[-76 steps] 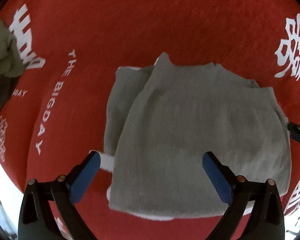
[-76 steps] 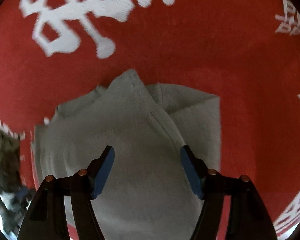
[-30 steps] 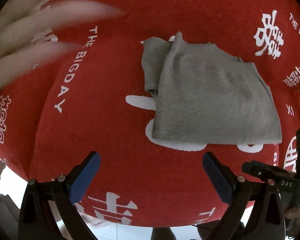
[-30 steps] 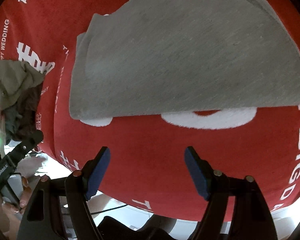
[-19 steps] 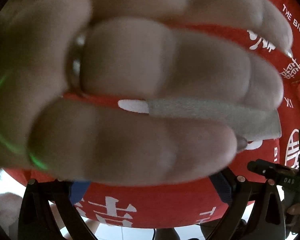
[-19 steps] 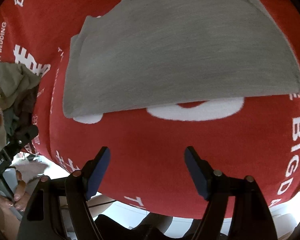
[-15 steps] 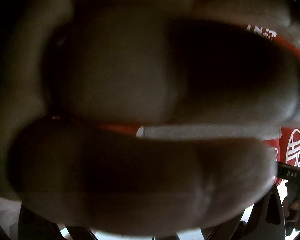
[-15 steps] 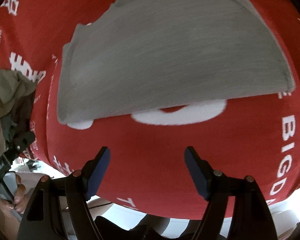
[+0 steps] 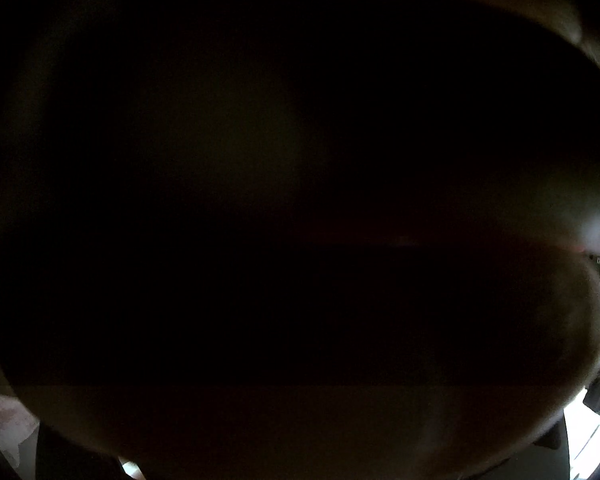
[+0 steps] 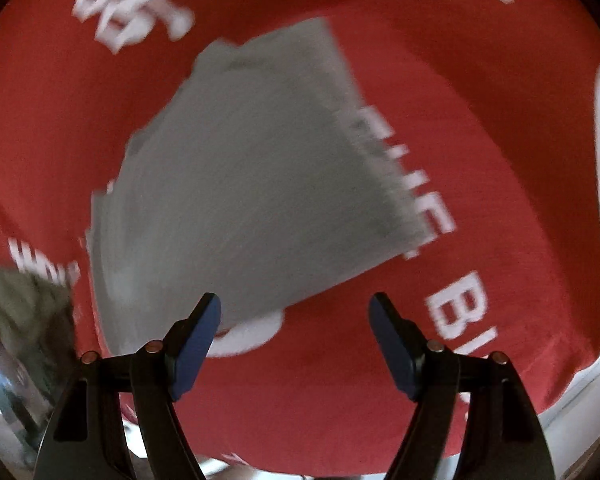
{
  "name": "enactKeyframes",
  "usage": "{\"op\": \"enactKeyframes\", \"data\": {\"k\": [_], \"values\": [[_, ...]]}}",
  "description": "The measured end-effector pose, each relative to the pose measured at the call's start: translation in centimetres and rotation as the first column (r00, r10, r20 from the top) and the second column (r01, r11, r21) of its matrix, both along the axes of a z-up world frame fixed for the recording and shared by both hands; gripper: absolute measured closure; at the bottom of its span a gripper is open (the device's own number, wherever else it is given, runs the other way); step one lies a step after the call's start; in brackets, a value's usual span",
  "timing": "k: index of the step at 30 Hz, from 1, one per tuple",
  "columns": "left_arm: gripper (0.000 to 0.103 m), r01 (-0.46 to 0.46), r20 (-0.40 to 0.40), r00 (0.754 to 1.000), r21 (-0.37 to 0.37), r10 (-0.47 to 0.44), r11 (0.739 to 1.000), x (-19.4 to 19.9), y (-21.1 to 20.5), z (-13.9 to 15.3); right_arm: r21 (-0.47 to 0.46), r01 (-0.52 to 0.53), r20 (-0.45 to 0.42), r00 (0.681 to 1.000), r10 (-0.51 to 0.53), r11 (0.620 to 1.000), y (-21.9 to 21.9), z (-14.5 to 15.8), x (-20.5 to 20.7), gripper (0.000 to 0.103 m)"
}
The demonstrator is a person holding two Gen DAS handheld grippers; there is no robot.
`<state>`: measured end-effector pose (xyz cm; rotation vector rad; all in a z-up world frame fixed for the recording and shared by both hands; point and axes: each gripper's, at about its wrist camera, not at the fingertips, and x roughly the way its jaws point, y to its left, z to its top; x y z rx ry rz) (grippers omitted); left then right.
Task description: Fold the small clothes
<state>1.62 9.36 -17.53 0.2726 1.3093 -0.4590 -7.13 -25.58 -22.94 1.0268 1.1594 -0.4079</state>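
Note:
A folded grey garment (image 10: pixel 244 184) lies flat on the red cloth (image 10: pixel 480 120) with white lettering, seen blurred in the right wrist view. My right gripper (image 10: pixel 295 314) is open and empty, hovering just short of the garment's near edge. The left wrist view is almost wholly dark: a hand (image 9: pixel 260 160) covers the lens, so the left gripper and the garment are hidden there.
A heap of olive and dark clothes (image 10: pixel 24 312) lies at the left edge of the red cloth. The cloth's near edge (image 10: pixel 340 468) drops off just below my right gripper, with pale floor beyond at the lower right.
The hand has closed fully over the left camera, turning that view black. The right gripper has swung so the garment now sits turned and farther from the lens.

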Motion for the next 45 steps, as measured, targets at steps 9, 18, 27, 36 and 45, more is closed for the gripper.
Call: {"op": "enactKeyframes", "data": {"k": [9,18,27,36,45], "values": [[0.001,0.0,0.0,1.0,0.013,0.0,1.0,0.4,-0.2,0.1,0.141,0.151,0.059,0.985,-0.161,0.978,-3.4,-1.6,-0.4,0.093],[0.001,0.003,0.012,1.0,0.003,-0.003,1.0,0.9,-0.1,1.0,0.001,0.057,-0.01,0.998,-0.057,0.998,-2.4,-0.6,-0.6,0.089],[0.001,0.006,0.004,1.0,-0.007,-0.006,1.0,1.2,0.8,1.6,-0.093,0.023,-0.035,0.999,-0.026,0.995,-0.1,1.0,-1.9,0.052],[0.001,-0.016,-0.068,0.998,-0.027,0.014,0.999,1.4,1.4,-1.6,-0.077,-0.091,-0.016,0.996,0.09,0.993,4.0,1.7,-0.4,0.046],[0.001,-0.16,-0.174,0.974,-0.064,0.147,0.985,2.1,1.4,-5.4,0.253,-0.259,0.167,0.961,0.222,0.932,10.3,-1.9,6.2,0.039]]}}
